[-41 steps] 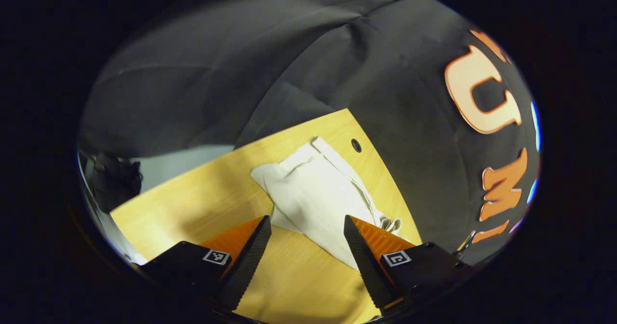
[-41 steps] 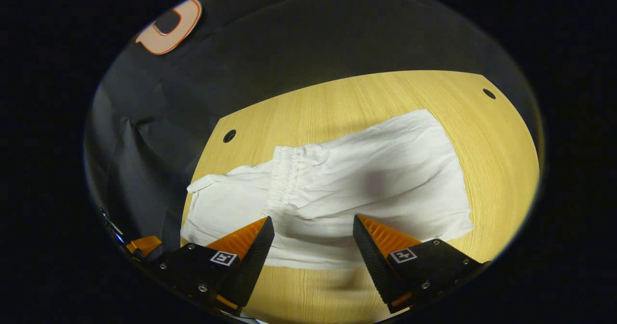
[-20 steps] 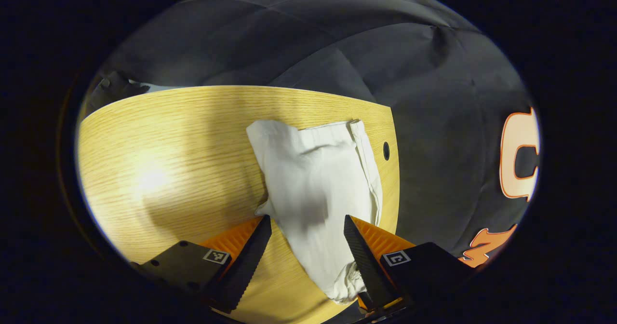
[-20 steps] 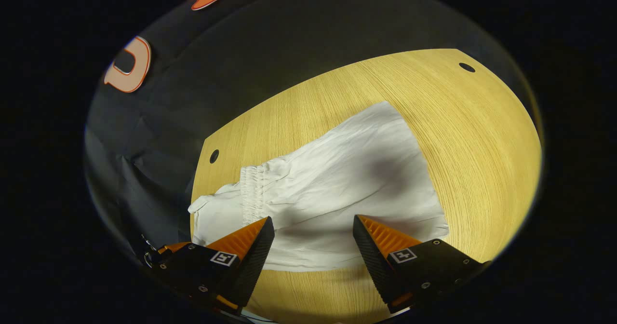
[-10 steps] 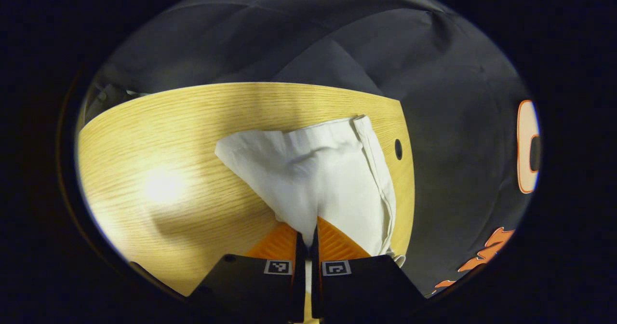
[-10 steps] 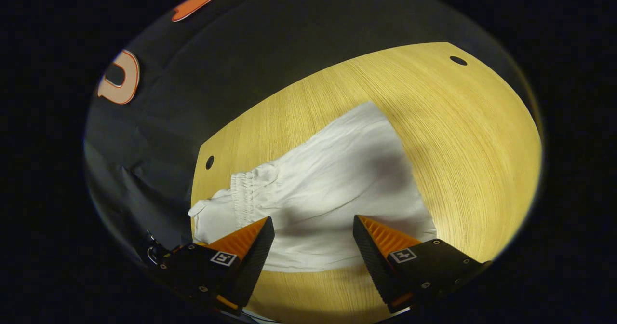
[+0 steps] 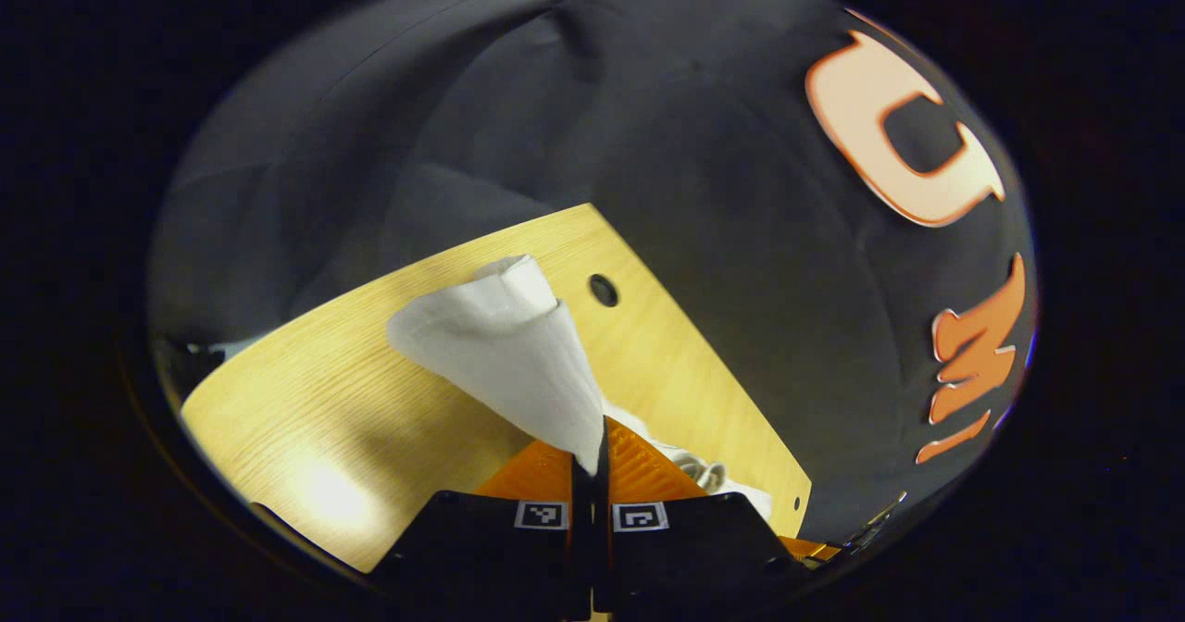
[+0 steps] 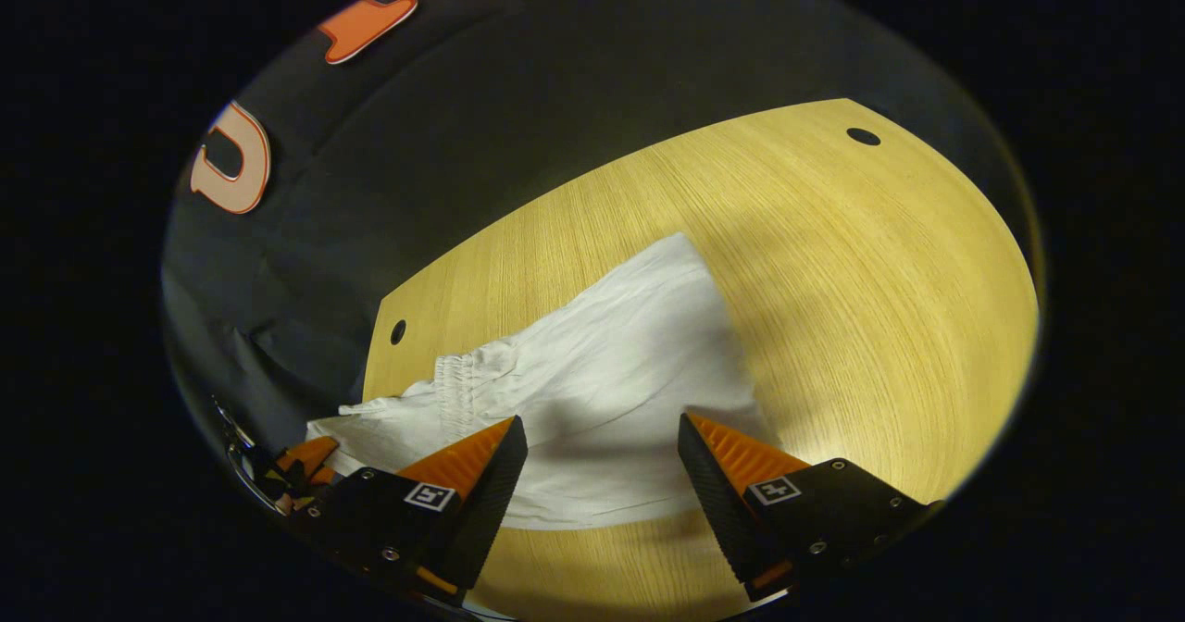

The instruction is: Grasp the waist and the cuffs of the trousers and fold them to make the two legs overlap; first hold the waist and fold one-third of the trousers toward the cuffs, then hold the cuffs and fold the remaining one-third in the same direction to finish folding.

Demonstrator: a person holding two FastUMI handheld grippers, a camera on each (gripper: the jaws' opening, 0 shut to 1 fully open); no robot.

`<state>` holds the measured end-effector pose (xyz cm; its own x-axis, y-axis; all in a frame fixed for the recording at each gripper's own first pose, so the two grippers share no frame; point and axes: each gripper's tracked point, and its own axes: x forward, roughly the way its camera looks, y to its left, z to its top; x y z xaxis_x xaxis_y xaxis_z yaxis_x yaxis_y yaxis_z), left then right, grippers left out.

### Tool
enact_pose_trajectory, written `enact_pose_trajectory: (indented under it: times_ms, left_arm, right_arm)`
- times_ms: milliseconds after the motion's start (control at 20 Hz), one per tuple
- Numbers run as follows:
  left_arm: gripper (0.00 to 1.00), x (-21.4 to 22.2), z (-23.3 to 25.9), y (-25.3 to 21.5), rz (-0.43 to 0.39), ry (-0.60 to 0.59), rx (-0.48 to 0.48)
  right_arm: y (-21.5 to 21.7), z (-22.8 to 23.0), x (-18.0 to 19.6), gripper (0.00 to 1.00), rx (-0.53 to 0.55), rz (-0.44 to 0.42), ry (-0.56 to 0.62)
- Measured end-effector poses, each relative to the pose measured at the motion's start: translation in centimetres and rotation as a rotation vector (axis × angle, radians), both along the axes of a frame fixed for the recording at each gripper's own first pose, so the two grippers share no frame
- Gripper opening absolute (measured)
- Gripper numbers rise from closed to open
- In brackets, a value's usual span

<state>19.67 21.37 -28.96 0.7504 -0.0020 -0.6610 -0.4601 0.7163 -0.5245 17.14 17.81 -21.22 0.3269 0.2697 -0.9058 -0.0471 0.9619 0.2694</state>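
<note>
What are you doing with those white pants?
Someone with a gripper in each hand is folding white trousers on a wooden table. The left gripper is shut on an edge of the trousers and has that part lifted off the table. The right gripper hangs open over the cloth, touching nothing.

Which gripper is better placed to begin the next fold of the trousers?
Left. The left gripper is already shut on the trousers and lifts the fabric off the table. The right gripper is open above the cloth and holds nothing.
</note>
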Motion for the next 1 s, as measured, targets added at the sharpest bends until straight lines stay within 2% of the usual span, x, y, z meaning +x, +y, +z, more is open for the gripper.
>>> enact_pose_trajectory:
  times_ms: [200, 300, 350, 550, 800, 1000]
  left_arm:
    - [0.04, 3.2, 4.7, -5.4, -0.166, -0.084, 0.141]
    - [0.02, 4.8, 6.0, -9.2, -0.235, -0.116, 0.148]
    - [0.04, 5.6, 6.4, -11.1, -0.265, -0.128, 0.149]
    - [0.04, 7.8, 5.3, -17.9, -0.385, -0.152, 0.151]
    - [0.04, 7.6, 4.3, -23.6, -0.523, -0.131, 0.134]
    - [0.04, 7.0, 1.0, -28.2, -0.619, -0.078, 0.125]
  right_arm:
    - [-2.5, 1.1, 0.6, 0.99, -0.001, -0.029, -0.030]
    - [-4.2, 1.7, 0.8, 0.99, -0.001, -0.053, -0.039]
    - [-5.1, 1.9, 1.0, 0.99, -0.001, -0.066, -0.046]
    - [-9.2, 2.3, 1.6, 0.99, -0.020, -0.103, -0.061]
    - [-14.8, 2.8, 1.9, 0.99, -0.042, -0.172, -0.064]
    - [-18.8, 2.5, 1.7, 0.99, -0.057, -0.217, -0.061]
